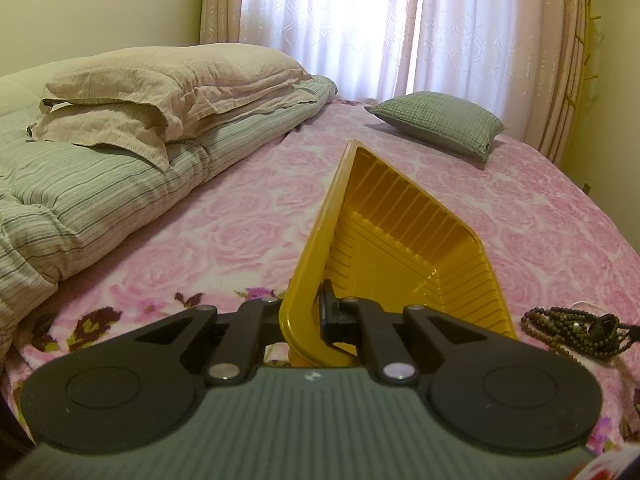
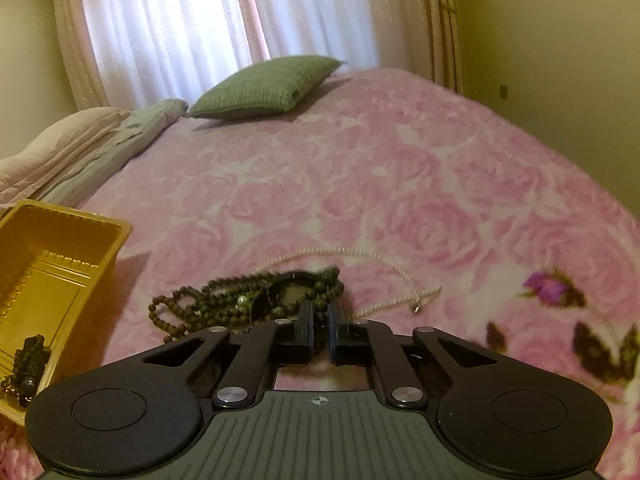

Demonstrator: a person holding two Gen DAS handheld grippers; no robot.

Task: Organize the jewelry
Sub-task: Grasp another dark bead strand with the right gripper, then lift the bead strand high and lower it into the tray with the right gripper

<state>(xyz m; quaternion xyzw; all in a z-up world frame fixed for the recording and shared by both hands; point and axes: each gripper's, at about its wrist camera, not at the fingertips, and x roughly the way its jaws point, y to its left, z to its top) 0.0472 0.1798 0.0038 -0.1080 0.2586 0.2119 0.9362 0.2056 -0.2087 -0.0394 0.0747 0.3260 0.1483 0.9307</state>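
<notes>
Left gripper [image 1: 316, 320] clenched on the yellow tray [image 1: 400, 248] rim, right gripper [image 2: 320, 334] nearly closed over dark beads [image 2: 224, 304] at twelve o'clock, grip unclear.

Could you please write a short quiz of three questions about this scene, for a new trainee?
1. True or false: the left gripper is clamped on the rim of the yellow tray.
2. What lies on the bedspread just ahead of the right gripper?
A. dark bead necklace
B. a watch
C. a spoon
3. What colour is the thin chain beside the beads?

Key: 1 true; 2 A; 3 white.
</notes>
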